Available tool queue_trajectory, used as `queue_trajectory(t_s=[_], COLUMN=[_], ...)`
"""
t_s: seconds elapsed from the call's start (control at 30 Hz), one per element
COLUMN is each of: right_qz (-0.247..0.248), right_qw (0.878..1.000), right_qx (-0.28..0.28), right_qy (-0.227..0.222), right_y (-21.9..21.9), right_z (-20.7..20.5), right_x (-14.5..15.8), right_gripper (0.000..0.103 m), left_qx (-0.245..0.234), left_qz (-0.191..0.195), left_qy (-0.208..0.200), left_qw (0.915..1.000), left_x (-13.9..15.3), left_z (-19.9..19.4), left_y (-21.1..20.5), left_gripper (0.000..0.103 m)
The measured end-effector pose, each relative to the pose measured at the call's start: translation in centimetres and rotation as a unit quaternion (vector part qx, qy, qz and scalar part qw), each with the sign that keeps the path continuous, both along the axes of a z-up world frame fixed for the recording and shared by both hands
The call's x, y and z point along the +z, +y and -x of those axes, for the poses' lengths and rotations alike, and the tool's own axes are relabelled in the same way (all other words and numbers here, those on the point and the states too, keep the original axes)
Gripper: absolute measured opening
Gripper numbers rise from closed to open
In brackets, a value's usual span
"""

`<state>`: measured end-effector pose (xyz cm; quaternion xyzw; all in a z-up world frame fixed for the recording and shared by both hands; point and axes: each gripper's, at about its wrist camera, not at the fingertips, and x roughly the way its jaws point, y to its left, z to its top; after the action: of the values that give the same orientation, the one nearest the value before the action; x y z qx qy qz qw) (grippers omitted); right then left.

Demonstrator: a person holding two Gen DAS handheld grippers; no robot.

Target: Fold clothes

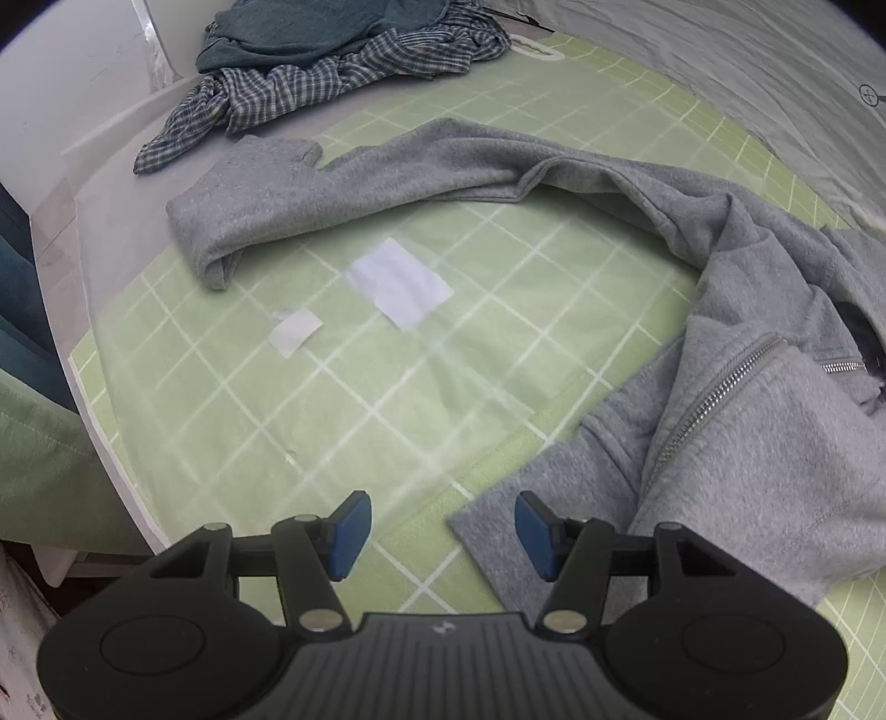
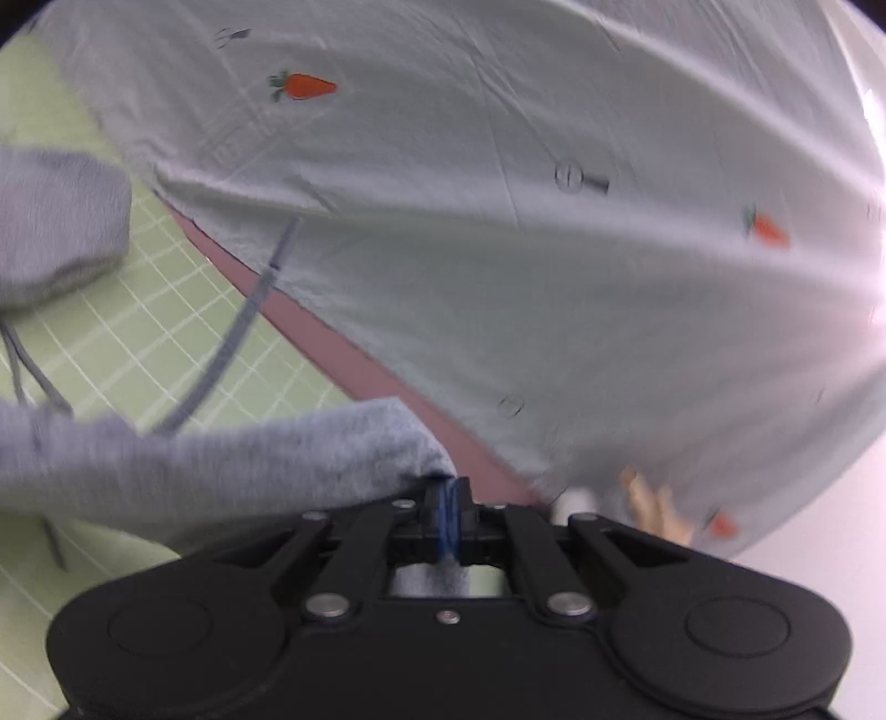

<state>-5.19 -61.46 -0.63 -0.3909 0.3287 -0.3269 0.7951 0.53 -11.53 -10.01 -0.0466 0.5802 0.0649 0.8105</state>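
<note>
Left gripper, black with blue pads, hovers with its jaws apart and nothing between them, above the hem corner of a grey fleece zip-front hoodie. Right gripper is clamped tight on a fold of the same grey fleece, which stretches away toward 9 o'clock in the blurred right wrist view. In the left wrist view the hoodie lies on a pale green mat with a white grid, its body at 3 to 5 o'clock and one sleeve arching across to 10 o'clock. Two white rectangular patches mark the mat near centre. At 12 o'clock sits a crumpled blue-and-white checked shirt under a dark teal garment. A light grey sheet printed with orange carrots borders the mat's far side.
</note>
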Motion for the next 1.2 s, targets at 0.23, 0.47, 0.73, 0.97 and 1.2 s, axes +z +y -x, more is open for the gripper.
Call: queue_trajectory(t_s=[0.23,0.47,0.73,0.97,1.2], right_qz=[-0.057,-0.121,-0.244,-0.367,-0.464], right_qw=[0.989,0.989,0.968,0.922,0.876], right_qx=[-0.121,-0.073,-0.056,-0.102,-0.113], right_qy=[0.057,0.052,-0.017,-0.073,-0.068], right_y=[-1.8,7.0,16.0,20.7,24.9], right_z=[-2.0,-1.1,0.9,3.2,3.7], right_x=[-3.4,-5.1,-4.9,-5.8,-7.9], right_gripper=[0.003,0.057,0.065,0.068,0.068], left_qx=[0.0,-0.02,-0.076,-0.155,-0.212], left_qz=[0.003,0.002,0.007,-0.015,0.002], left_qy=[-0.011,-0.021,-0.039,-0.049,-0.067], left_qw=[0.9999,0.9996,0.9963,0.9866,0.975], left_x=[-0.9,-0.4,-0.6,-1.4,-1.2], left_z=[3.2,5.4,4.3,3.8,1.6], left_y=[1.4,3.4,3.3,1.9,0.3], left_gripper=[0.059,0.059,0.059,0.059,0.059])
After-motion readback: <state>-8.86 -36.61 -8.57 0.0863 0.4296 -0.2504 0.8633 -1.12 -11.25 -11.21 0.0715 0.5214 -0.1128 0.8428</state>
